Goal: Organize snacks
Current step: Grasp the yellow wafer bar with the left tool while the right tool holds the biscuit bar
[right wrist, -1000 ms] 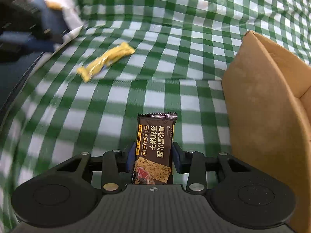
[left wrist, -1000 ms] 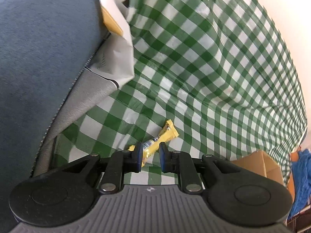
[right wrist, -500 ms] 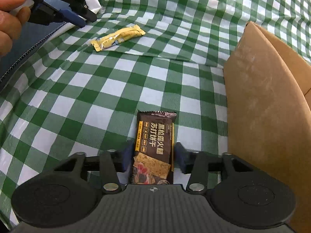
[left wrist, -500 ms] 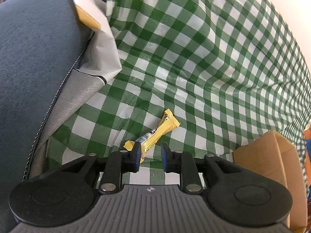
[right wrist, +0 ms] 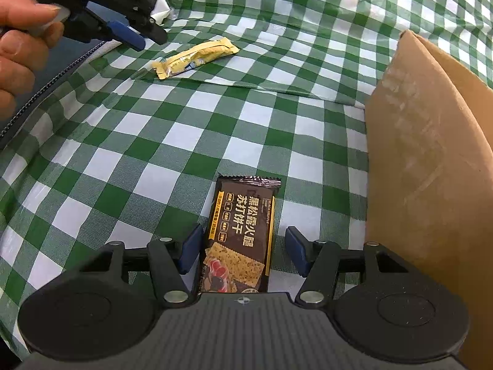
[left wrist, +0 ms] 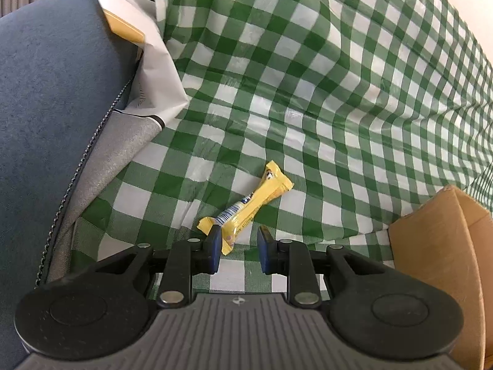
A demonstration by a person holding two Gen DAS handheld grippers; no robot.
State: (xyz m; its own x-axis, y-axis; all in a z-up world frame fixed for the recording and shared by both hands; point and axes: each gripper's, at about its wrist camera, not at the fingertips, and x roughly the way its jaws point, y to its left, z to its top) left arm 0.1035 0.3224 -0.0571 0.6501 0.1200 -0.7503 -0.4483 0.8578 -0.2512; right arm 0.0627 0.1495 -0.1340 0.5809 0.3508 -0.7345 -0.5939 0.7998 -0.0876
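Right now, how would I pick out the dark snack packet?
Find the green-and-white checked cloth, then the brown cardboard box standing on it. Just left of the box lies the dark brown cracker packet, flat and rectangular, unlike the slim yellow bar farther off.

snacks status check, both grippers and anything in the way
Left gripper open over yellow snack bar, no grip. Right gripper open, dark cracker pack lying loose between pads. Cardboard box close on right, path clear.

Both views are bright, evenly daylit and sharp. Soft sheen glints on the checked cloth (left wrist: 308, 98) toward twelve o'clock. Fisheye bending curves its squares near every edge; shadows stay faint.
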